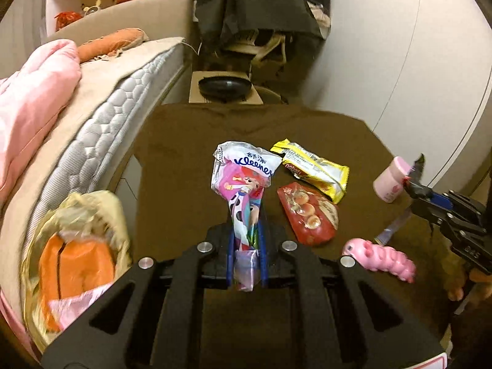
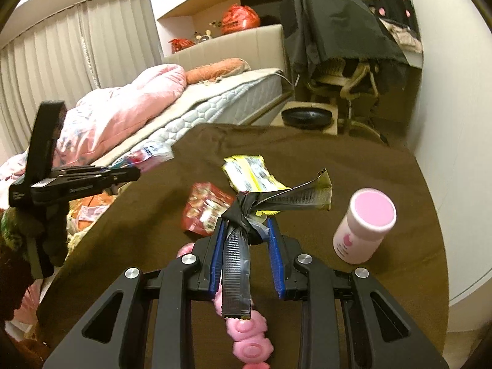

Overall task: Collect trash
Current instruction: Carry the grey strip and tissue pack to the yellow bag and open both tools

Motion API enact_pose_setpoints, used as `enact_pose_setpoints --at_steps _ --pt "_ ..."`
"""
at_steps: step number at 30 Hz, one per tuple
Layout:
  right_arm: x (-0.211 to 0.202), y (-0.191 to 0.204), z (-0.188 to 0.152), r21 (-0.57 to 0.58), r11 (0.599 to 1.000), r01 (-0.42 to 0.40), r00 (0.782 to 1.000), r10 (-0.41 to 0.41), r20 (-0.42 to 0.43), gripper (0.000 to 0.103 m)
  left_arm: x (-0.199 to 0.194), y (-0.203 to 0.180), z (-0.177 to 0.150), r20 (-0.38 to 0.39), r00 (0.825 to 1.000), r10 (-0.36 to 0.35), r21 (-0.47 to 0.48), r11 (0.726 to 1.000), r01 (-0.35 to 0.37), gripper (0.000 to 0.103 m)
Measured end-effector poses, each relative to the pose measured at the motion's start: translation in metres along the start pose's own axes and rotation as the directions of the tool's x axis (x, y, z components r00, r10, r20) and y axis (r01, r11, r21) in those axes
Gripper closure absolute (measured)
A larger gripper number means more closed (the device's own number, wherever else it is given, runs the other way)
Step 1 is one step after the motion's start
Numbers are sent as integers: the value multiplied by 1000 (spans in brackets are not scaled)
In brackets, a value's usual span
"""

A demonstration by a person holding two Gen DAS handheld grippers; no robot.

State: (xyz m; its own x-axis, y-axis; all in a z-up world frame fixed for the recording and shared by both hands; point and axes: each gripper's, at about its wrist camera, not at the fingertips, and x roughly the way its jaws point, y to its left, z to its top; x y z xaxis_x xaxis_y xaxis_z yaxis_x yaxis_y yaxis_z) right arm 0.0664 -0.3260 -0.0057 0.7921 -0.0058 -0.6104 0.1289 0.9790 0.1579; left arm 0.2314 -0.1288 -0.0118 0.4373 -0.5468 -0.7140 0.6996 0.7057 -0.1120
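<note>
In the left wrist view my left gripper (image 1: 246,243) is shut on the tail of a colourful Kleenex tissue wrapper (image 1: 243,178), which stands up above the brown table (image 1: 190,160). A yellow wrapper (image 1: 310,169) and a red snack wrapper (image 1: 307,212) lie flat just right of it. In the right wrist view my right gripper (image 2: 246,233) is shut on a knotted black and silver wrapper (image 2: 243,212) held over the table. Beyond the table's left edge my left gripper (image 2: 135,173) carries the Kleenex wrapper (image 2: 150,153).
A yellowish trash bag (image 1: 77,240) with orange rubbish sits low between table and bed. A pink bottle (image 2: 364,224) stands upright at the table's right, and a pink toy (image 2: 246,338) lies near the front edge. A mattress (image 1: 101,117) borders the left.
</note>
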Motion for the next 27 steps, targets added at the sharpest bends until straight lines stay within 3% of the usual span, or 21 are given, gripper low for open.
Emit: enact_pose_setpoints --at_steps 8,13,27 --pt "-15 52 32 -104 992 -68 996 73 48 77 -73 22 -16 113 993 36 -54 998 -30 91" --pt "-14 98 55 -187 972 -143 986 156 56 77 -114 56 -38 162 982 102 -127 988 -82 91" --pt "22 221 83 -359 895 -265 960 279 -14 78 -165 164 -107 177 959 222 -378 915 -143 91"
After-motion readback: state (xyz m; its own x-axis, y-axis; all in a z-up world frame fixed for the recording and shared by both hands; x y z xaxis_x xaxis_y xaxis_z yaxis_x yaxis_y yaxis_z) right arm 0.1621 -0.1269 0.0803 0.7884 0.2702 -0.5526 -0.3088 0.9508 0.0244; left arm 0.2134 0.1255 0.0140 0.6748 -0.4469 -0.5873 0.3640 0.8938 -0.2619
